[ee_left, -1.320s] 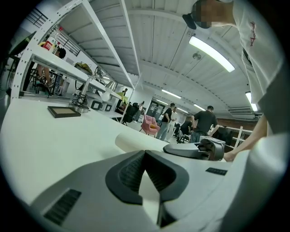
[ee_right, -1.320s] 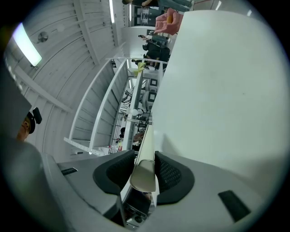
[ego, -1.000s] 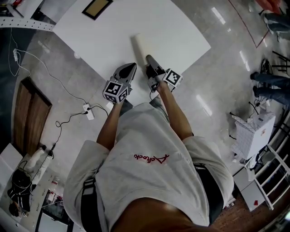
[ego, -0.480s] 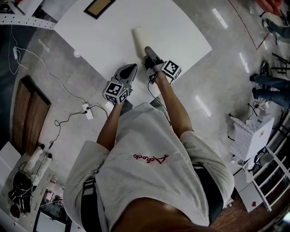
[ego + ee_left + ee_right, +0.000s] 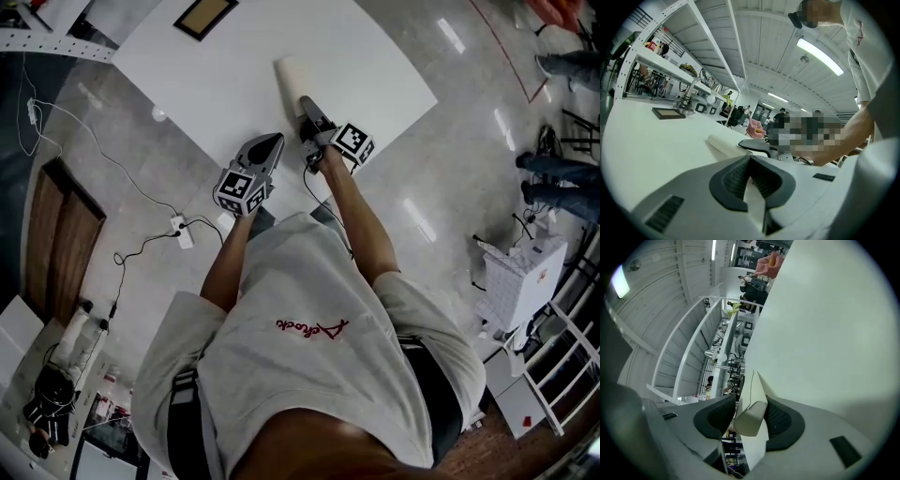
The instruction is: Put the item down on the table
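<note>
On the bench: paper roll being released.
Right gripper jaws are opening around its end; back straight out without nudging it. Left gripper jaws closed, empty.

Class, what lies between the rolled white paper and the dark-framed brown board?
Nothing: the head view shows bare white table between rolled white paper and dark-framed brown board.

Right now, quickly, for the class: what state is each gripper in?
Left gripper: closed, holding nothing.
Right gripper: jaws opening, with the white paper roll between them on the table.
</note>
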Motion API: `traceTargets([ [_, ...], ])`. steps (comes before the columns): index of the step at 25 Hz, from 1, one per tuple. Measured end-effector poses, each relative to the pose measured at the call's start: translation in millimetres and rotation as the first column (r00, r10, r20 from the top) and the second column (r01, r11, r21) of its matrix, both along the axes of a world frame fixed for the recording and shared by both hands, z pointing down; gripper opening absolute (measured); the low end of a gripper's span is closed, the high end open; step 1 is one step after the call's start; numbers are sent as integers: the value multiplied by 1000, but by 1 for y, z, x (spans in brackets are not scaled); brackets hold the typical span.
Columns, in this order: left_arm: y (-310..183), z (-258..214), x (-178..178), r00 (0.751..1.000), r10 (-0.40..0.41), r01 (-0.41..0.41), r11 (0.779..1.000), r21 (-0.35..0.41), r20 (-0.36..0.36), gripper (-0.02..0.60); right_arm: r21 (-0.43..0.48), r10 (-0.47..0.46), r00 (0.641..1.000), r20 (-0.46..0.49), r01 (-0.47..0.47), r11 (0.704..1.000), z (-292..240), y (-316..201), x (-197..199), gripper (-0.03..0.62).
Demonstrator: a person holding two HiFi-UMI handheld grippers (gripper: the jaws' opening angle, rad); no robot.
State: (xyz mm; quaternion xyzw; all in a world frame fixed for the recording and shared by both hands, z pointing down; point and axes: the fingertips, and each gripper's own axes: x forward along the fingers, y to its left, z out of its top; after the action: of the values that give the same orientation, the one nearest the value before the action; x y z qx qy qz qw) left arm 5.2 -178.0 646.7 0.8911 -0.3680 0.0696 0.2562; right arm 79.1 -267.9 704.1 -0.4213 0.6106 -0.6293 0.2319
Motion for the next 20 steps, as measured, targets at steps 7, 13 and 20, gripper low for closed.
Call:
traceTargets([
  [7, -1, 3, -4, 1000, 2, -2, 1000, -3, -3, 13, 15, -66, 990, -124, 68, 998, -3, -4, -10, 249],
  [13, -1, 4, -4, 1000, 7, -7, 1000, -10, -8, 14, -3, -135, 950, -281, 140, 990, -2, -7, -14, 261],
  [20, -3, 7, -8, 1000, 7, -7, 1000, -12, -13, 14, -40, -227, 822, -522, 242, 969, 6, -7, -17, 268],
])
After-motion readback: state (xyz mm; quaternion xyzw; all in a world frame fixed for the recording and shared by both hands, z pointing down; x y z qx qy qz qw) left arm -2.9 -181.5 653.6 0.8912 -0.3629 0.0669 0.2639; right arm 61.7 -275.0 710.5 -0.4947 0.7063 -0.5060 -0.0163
